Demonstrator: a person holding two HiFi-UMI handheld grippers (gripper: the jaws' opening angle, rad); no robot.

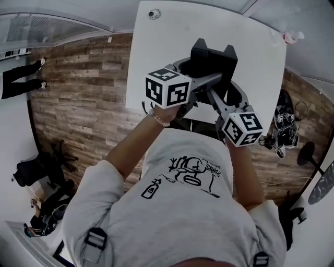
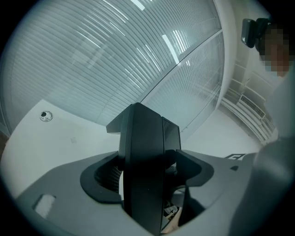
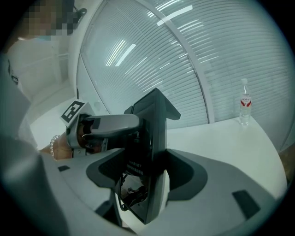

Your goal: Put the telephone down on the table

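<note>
A black telephone [image 1: 213, 58] stands upright on edge over the near part of the white table [image 1: 156, 52], with both grippers shut on it. My left gripper [image 1: 211, 78] comes in from the left, its marker cube just behind it. My right gripper [image 1: 215, 98] clamps the telephone from the near right. In the left gripper view the telephone [image 2: 145, 161] fills the gap of the left gripper [image 2: 147, 173]. In the right gripper view the telephone [image 3: 152, 138] sits in the right gripper [image 3: 147, 175], and the left gripper's grey finger [image 3: 110, 123] presses its left face.
A small round fitting [image 1: 154, 14] lies at the table's far left corner and shows again in the left gripper view [image 2: 46, 116]. A water bottle [image 1: 291, 37] stands at the far right corner [image 3: 244, 107]. Slatted blinds [image 3: 152, 50] back the table. Wood floor [image 1: 78, 104] lies to the left.
</note>
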